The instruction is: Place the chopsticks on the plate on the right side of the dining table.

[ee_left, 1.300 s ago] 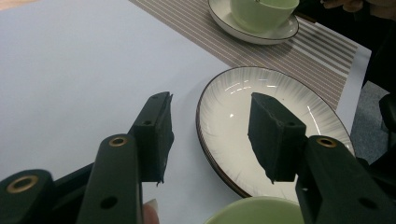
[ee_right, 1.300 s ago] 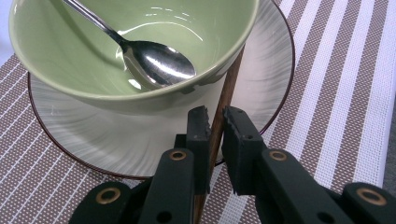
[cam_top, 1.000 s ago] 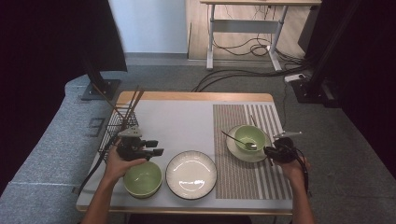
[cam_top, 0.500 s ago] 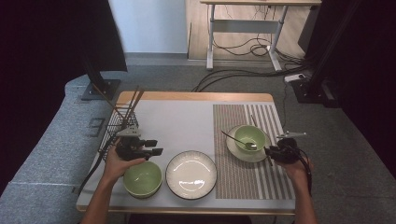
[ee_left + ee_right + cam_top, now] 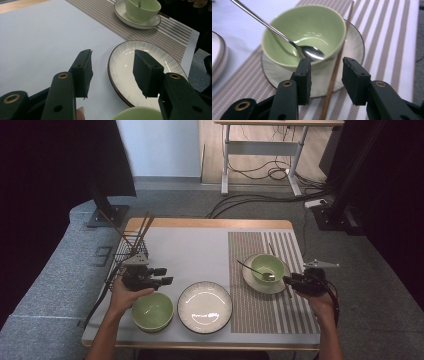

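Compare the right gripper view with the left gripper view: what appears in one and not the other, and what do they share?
Right gripper view alone: the chopstick between the open right gripper jaws, leaning on the saucer, and the spoon bowl. Left gripper view alone: the open left gripper and a second green bowl's rim. Shared: the green bowl on its saucer, the striped mat, and the white plate.
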Demonstrator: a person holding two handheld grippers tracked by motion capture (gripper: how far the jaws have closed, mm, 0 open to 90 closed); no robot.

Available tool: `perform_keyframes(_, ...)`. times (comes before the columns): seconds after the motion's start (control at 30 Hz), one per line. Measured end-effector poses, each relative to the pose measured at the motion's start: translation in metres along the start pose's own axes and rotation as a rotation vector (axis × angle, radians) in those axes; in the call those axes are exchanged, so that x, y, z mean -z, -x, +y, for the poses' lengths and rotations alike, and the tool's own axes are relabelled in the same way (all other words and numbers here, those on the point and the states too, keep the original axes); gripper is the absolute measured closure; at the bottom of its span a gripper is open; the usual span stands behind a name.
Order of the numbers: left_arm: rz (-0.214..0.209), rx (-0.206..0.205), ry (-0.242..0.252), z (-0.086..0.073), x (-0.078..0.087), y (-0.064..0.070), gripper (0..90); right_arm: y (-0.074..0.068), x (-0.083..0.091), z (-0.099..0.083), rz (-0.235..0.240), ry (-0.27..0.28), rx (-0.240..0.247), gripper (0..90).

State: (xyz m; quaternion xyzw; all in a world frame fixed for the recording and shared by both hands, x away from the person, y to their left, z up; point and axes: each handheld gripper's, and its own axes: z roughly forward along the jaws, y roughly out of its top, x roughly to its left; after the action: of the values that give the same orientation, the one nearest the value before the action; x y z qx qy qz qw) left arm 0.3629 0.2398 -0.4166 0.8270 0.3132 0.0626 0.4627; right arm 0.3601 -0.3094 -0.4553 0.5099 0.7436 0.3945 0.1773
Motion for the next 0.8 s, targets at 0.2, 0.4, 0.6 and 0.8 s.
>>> perform_keyframes(0.2, 0.008, 0.001, 0.024, 0.001, 0.006, 0.001, 49.4, -0.011, 0.001, 0.006, 0.023, 0.041, 0.007, 56.9)
perform_keyframes(0.4, 0.015, 0.001, 0.032, 0.002, 0.012, 0.002, 49.0, -0.027, -0.005, 0.012, 0.058, 0.068, 0.025, 55.0)
perform_keyframes(0.6, 0.033, 0.005, 0.044, 0.002, 0.020, 0.001, 48.7, -0.039, -0.013, 0.017, 0.100, 0.083, 0.048, 54.1)
perform_keyframes(0.8, 0.048, 0.012, 0.059, 0.003, 0.028, 0.001, 48.5, -0.049, -0.020, 0.018, 0.122, 0.097, 0.067, 53.4)
